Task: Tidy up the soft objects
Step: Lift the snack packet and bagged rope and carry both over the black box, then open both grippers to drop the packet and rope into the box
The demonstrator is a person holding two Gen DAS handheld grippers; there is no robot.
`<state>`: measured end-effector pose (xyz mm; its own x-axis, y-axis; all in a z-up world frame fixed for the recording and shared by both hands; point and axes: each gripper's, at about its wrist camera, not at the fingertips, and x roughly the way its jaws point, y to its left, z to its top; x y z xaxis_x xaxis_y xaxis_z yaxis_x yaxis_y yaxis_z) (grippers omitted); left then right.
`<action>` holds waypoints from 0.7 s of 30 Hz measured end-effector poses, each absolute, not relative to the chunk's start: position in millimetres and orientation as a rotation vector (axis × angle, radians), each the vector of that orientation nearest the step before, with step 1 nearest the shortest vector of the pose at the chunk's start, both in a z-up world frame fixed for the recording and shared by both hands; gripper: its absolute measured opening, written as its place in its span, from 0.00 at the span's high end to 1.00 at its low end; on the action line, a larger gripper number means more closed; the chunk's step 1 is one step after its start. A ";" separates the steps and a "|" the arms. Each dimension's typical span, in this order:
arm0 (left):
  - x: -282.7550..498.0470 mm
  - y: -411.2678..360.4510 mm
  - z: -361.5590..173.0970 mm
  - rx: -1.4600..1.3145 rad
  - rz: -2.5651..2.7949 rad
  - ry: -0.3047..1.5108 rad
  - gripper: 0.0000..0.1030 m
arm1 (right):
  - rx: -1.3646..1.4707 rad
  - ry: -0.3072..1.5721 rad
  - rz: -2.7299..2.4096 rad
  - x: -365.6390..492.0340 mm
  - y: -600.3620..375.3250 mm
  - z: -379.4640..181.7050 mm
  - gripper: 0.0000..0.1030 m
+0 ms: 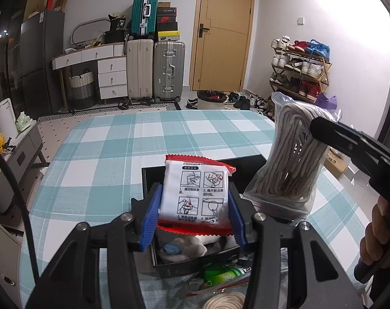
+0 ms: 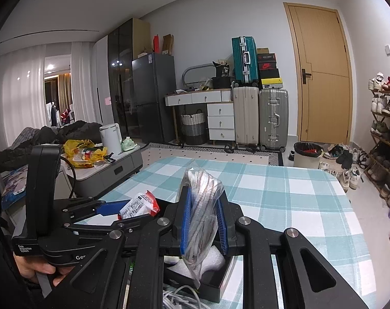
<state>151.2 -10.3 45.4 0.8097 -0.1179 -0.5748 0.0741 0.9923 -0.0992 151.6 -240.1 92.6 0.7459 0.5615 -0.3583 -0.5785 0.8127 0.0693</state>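
My left gripper is shut on a white packet with red ends, printed with instruction pictures, and holds it just above a black open box on the checked tablecloth. Soft white and blue items lie inside the box. My right gripper is shut on a clear zip bag of coiled beige rope; that rope bag hangs upright at the right of the box in the left wrist view. The packet shows left of it in the right wrist view, above the box.
A green packet and a coil of pale cord lie in front of the box. White cables lie near the box's front. The teal checked table stretches ahead. Suitcases, drawers, a shoe rack and a door stand beyond.
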 end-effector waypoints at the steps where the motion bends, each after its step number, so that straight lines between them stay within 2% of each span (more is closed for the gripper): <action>1: 152.0 -10.3 43.8 -0.074 -0.104 0.623 0.54 | -0.047 0.378 0.628 153.5 -239.4 91.8 0.82; 13: 160.6 -16.3 30.7 -0.050 -0.104 0.634 0.54 | -0.044 0.383 0.631 163.0 -234.6 82.2 0.82; 21: 164.8 -20.9 20.7 -0.033 -0.098 0.652 0.54 | -0.059 0.451 0.635 177.9 -226.7 59.5 0.82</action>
<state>164.8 -20.9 20.7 0.7905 -0.1016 -0.6039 0.0806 0.9948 -0.0618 177.9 -226.7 59.5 0.7120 0.5596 -0.4241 -0.5847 0.8070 0.0831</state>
